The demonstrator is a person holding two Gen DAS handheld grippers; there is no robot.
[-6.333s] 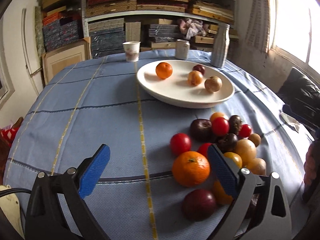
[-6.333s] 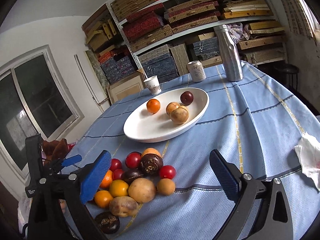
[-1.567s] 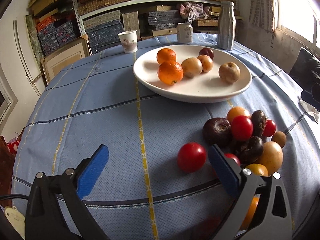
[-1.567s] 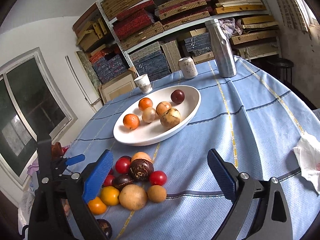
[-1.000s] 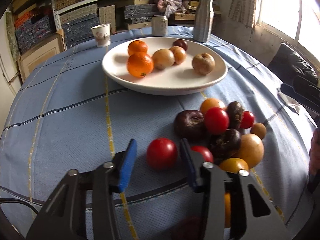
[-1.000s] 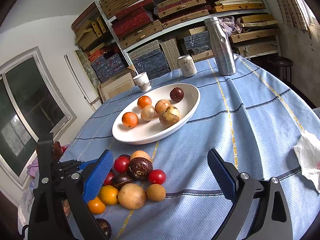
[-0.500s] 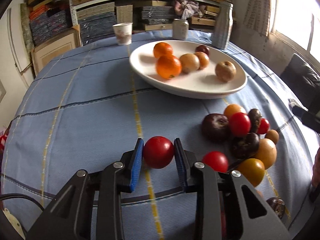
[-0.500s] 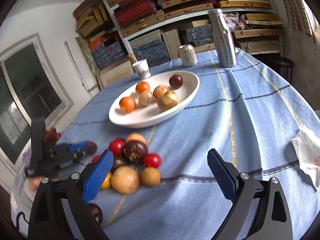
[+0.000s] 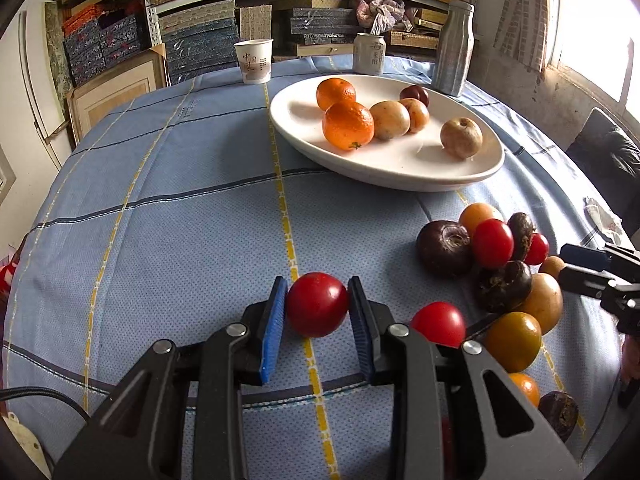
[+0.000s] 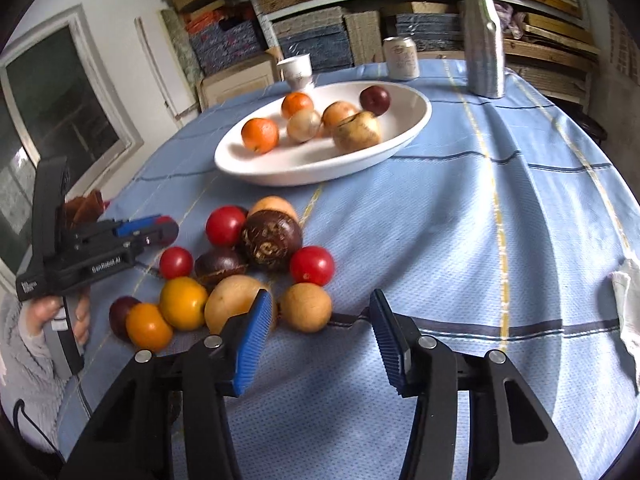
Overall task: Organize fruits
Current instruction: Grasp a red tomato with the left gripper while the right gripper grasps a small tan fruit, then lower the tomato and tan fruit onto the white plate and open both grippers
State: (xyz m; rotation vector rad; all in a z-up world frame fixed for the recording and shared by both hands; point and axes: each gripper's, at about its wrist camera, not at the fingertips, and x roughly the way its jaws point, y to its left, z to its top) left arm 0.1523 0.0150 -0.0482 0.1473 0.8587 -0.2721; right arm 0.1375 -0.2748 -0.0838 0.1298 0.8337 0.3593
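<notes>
My left gripper is shut on a red tomato and holds it just above the blue cloth, left of the fruit pile. A white plate farther back holds several fruits, among them two oranges. In the right wrist view the left gripper shows at the left with the tomato at its tip. My right gripper is open, low over the near edge of the pile, with a small tan fruit between its fingers, untouched. The plate lies beyond.
A paper cup, a can and a steel bottle stand behind the plate. A white crumpled tissue lies at the right. Shelves of boxes line the back wall. The round table's edge curves close on both sides.
My left gripper closed on the red tomato and lifted it slightly leftward from the pile. My right gripper dropped toward the pile's near edge and narrowed somewhat.
</notes>
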